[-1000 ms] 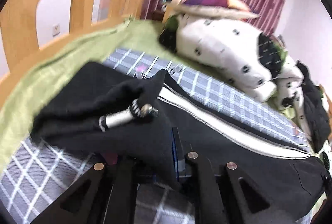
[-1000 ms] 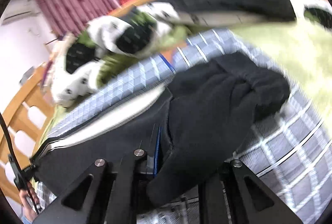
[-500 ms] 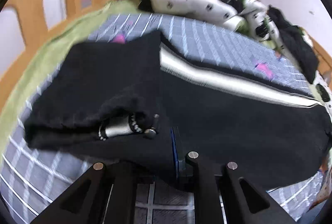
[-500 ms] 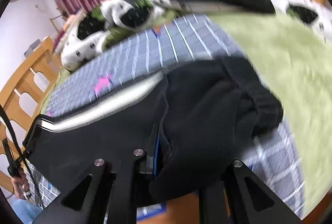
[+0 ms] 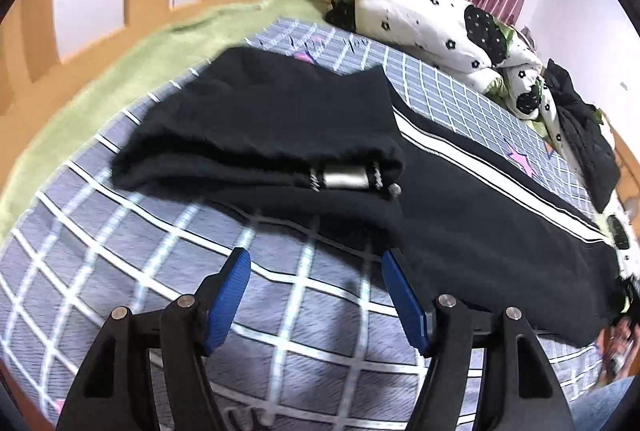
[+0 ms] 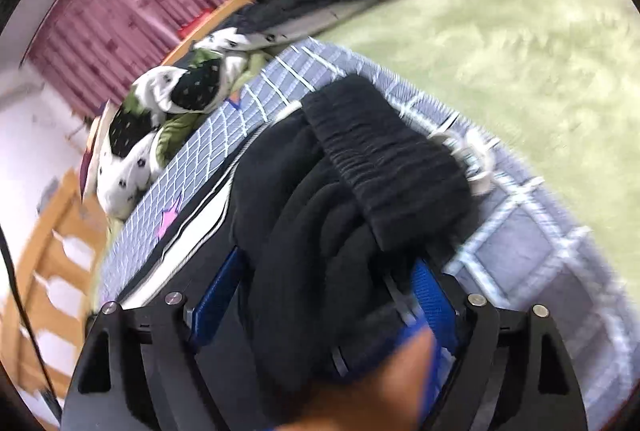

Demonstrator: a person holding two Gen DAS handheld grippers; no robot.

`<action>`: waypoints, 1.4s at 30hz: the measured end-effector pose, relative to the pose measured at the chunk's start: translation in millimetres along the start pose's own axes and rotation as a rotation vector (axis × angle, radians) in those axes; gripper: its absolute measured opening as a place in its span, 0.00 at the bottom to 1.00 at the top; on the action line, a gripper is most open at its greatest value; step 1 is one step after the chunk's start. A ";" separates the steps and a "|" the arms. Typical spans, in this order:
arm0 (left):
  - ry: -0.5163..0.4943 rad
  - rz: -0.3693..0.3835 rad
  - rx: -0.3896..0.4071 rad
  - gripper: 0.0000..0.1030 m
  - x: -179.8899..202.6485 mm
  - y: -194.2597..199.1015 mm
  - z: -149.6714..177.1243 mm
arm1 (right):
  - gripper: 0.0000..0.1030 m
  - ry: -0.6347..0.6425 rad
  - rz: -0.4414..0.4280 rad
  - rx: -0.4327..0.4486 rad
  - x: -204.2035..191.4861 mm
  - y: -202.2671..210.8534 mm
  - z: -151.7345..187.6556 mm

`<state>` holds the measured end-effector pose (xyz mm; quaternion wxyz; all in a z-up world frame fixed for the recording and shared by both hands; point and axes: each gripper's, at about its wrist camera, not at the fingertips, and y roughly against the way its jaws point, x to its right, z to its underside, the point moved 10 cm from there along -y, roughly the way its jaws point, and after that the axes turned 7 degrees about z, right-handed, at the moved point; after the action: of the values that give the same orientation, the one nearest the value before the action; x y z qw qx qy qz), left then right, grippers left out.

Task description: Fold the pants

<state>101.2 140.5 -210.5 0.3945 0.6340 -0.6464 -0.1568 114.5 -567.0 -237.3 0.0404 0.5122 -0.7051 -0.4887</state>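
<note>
The black pants [image 5: 472,199] lie lengthwise on the checked blanket [image 5: 120,263] of the bed, white side stripe [image 5: 492,171] uppermost, legs running toward the pile of bedding [image 5: 432,23].

Step in hand, by judgement: the lengthwise fold looks laid down and is being let go; a crosswise fold remains.

Left gripper [image 5: 316,295]: fingers spread wide, holding nothing, hovering over bare blanket just short of the waistband end [image 5: 260,159], where a metal cord tip [image 5: 346,178] shows.

Right gripper [image 6: 324,295]: fingers parted, with bunched black cloth and the ribbed cuff [image 6: 384,159] lying between them; whether any pinch remains cannot be told, the view being blurred.

Next move likely calls for regripping one end and carrying it over to the other.

Room: the wooden bed rail [image 5: 80,43] bounds the blanket beyond the waistband; the green cover [image 6: 520,63] beside the cuff offers open room.
</note>
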 end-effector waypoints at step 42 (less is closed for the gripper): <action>-0.075 -0.268 0.292 0.73 -51.2 -39.4 -233.0 | 0.52 0.281 0.291 0.042 -38.5 74.6 37.3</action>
<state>287.8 252.4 -105.2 0.2496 0.7586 -0.5862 -0.1361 61.0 -513.7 -185.1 0.1979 0.4687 -0.7693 -0.3864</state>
